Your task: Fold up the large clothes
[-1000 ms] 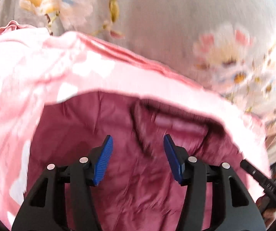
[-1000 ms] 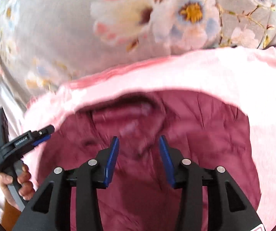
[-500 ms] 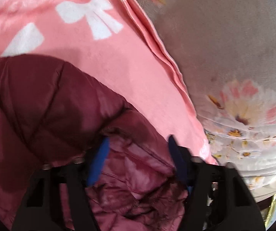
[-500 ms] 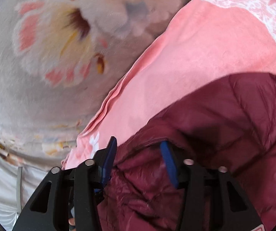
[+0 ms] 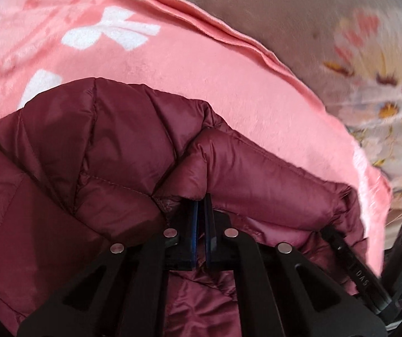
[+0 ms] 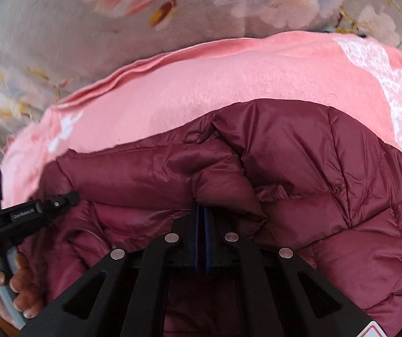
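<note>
Both my grippers reach forward low over the bed: left gripper and right gripper each have jaws clenched on a puffy fold of the maroon jacket, which lies on the pink blanket. My left hand shows at 8 o'clock in the right view.

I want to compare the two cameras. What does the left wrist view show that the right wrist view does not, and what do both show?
Only the left wrist view shows the white bow print on the pink fleece blanket. Only the right wrist view shows the person's bare hand on the other tool's handle. Both show the dark red quilted puffer jacket on that blanket over the grey floral bedcover, with the left tool and the right tool each shut on jacket fabric.
</note>
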Demonstrator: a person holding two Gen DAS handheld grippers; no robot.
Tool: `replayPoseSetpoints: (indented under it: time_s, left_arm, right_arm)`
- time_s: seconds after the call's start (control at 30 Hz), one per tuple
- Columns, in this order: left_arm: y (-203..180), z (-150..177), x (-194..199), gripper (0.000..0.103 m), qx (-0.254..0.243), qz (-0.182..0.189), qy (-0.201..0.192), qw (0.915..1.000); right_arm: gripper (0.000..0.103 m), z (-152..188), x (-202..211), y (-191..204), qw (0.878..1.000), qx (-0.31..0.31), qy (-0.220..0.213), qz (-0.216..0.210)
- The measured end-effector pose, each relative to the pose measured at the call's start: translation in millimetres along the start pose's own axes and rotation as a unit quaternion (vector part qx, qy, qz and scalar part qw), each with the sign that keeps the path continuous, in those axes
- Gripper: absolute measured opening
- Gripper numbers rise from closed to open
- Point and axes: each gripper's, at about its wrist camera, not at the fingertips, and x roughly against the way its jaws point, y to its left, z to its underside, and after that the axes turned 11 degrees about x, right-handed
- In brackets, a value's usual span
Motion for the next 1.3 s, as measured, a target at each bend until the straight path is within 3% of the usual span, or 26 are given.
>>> replayPoseSetpoints:
  time_s: [0.17, 0.43, 0.47, 0.73, 0.8, 0.87, 0.9, 0.93, 0.97, 1.0, 1.07, 1.17, 1.3]
  left_arm:
    - [-9, 10, -2, 0.003, -0.051, -0.030, -0.033, 0.9977]
    - [-19, 26, -6, 0.002, -0.114, -0.077, -0.088, 0.9866]
    - [-20, 27, -6, 0.002, -0.114, -0.095, -0.067, 0.9867]
    - [-28, 29, -10, 0.002, -0.128, -0.112, -0.078, 0.9824]
    - [-33, 29, -12, 0.002, -0.131, -0.113, -0.080, 0.9817]
    - [-33, 28, -3, 0.006, -0.128, -0.108, -0.078, 0.9827]
    - [-31, 30, 6, 0.014, -0.124, -0.107, -0.076, 0.9835]
    - [-28, 33, 18, 0.025, -0.117, -0.098, -0.074, 0.9855]
    - [-25, 37, 34, 0.050, -0.108, -0.082, -0.073, 0.9881]
    - [-21, 44, 54, 0.072, -0.102, -0.072, -0.074, 0.9894]
    - [-9, 60, 93, 0.074, -0.109, -0.049, -0.085, 0.9892]
    - [27, 92, 147, 0.078, -0.129, -0.054, -0.076, 0.9873]
    - [111, 143, 206, 0.079, -0.095, -0.047, -0.032, 0.9939]
  right_arm:
    - [0.001, 4, -5, 7, 0.999, 0.029, -0.012, 0.033]
    - [0.000, 1, -11, 17, 0.995, 0.059, -0.019, 0.077]
    - [0.000, 1, -11, 17, 0.995, 0.060, -0.019, 0.080]
    - [0.001, 0, -13, 17, 0.996, 0.051, -0.022, 0.069]
    - [0.003, 1, -5, 17, 0.996, 0.055, -0.019, 0.064]
    - [0.020, 8, 18, 16, 0.997, 0.047, -0.017, 0.057]
    - [0.028, 17, 38, 14, 0.998, 0.038, -0.027, 0.043]
    - [0.047, 24, 53, 12, 0.998, 0.034, -0.033, 0.037]
    - [0.054, 35, 73, 10, 0.998, 0.030, -0.041, 0.031]
    - [0.055, 56, 104, 5, 0.998, 0.030, -0.050, 0.018]
    - [0.059, 92, 147, -2, 0.998, 0.038, -0.050, 0.014]
    - [0.065, 154, 202, -14, 0.998, 0.037, -0.044, 0.021]
    - [0.068, 255, 269, -26, 0.999, 0.013, -0.017, 0.032]
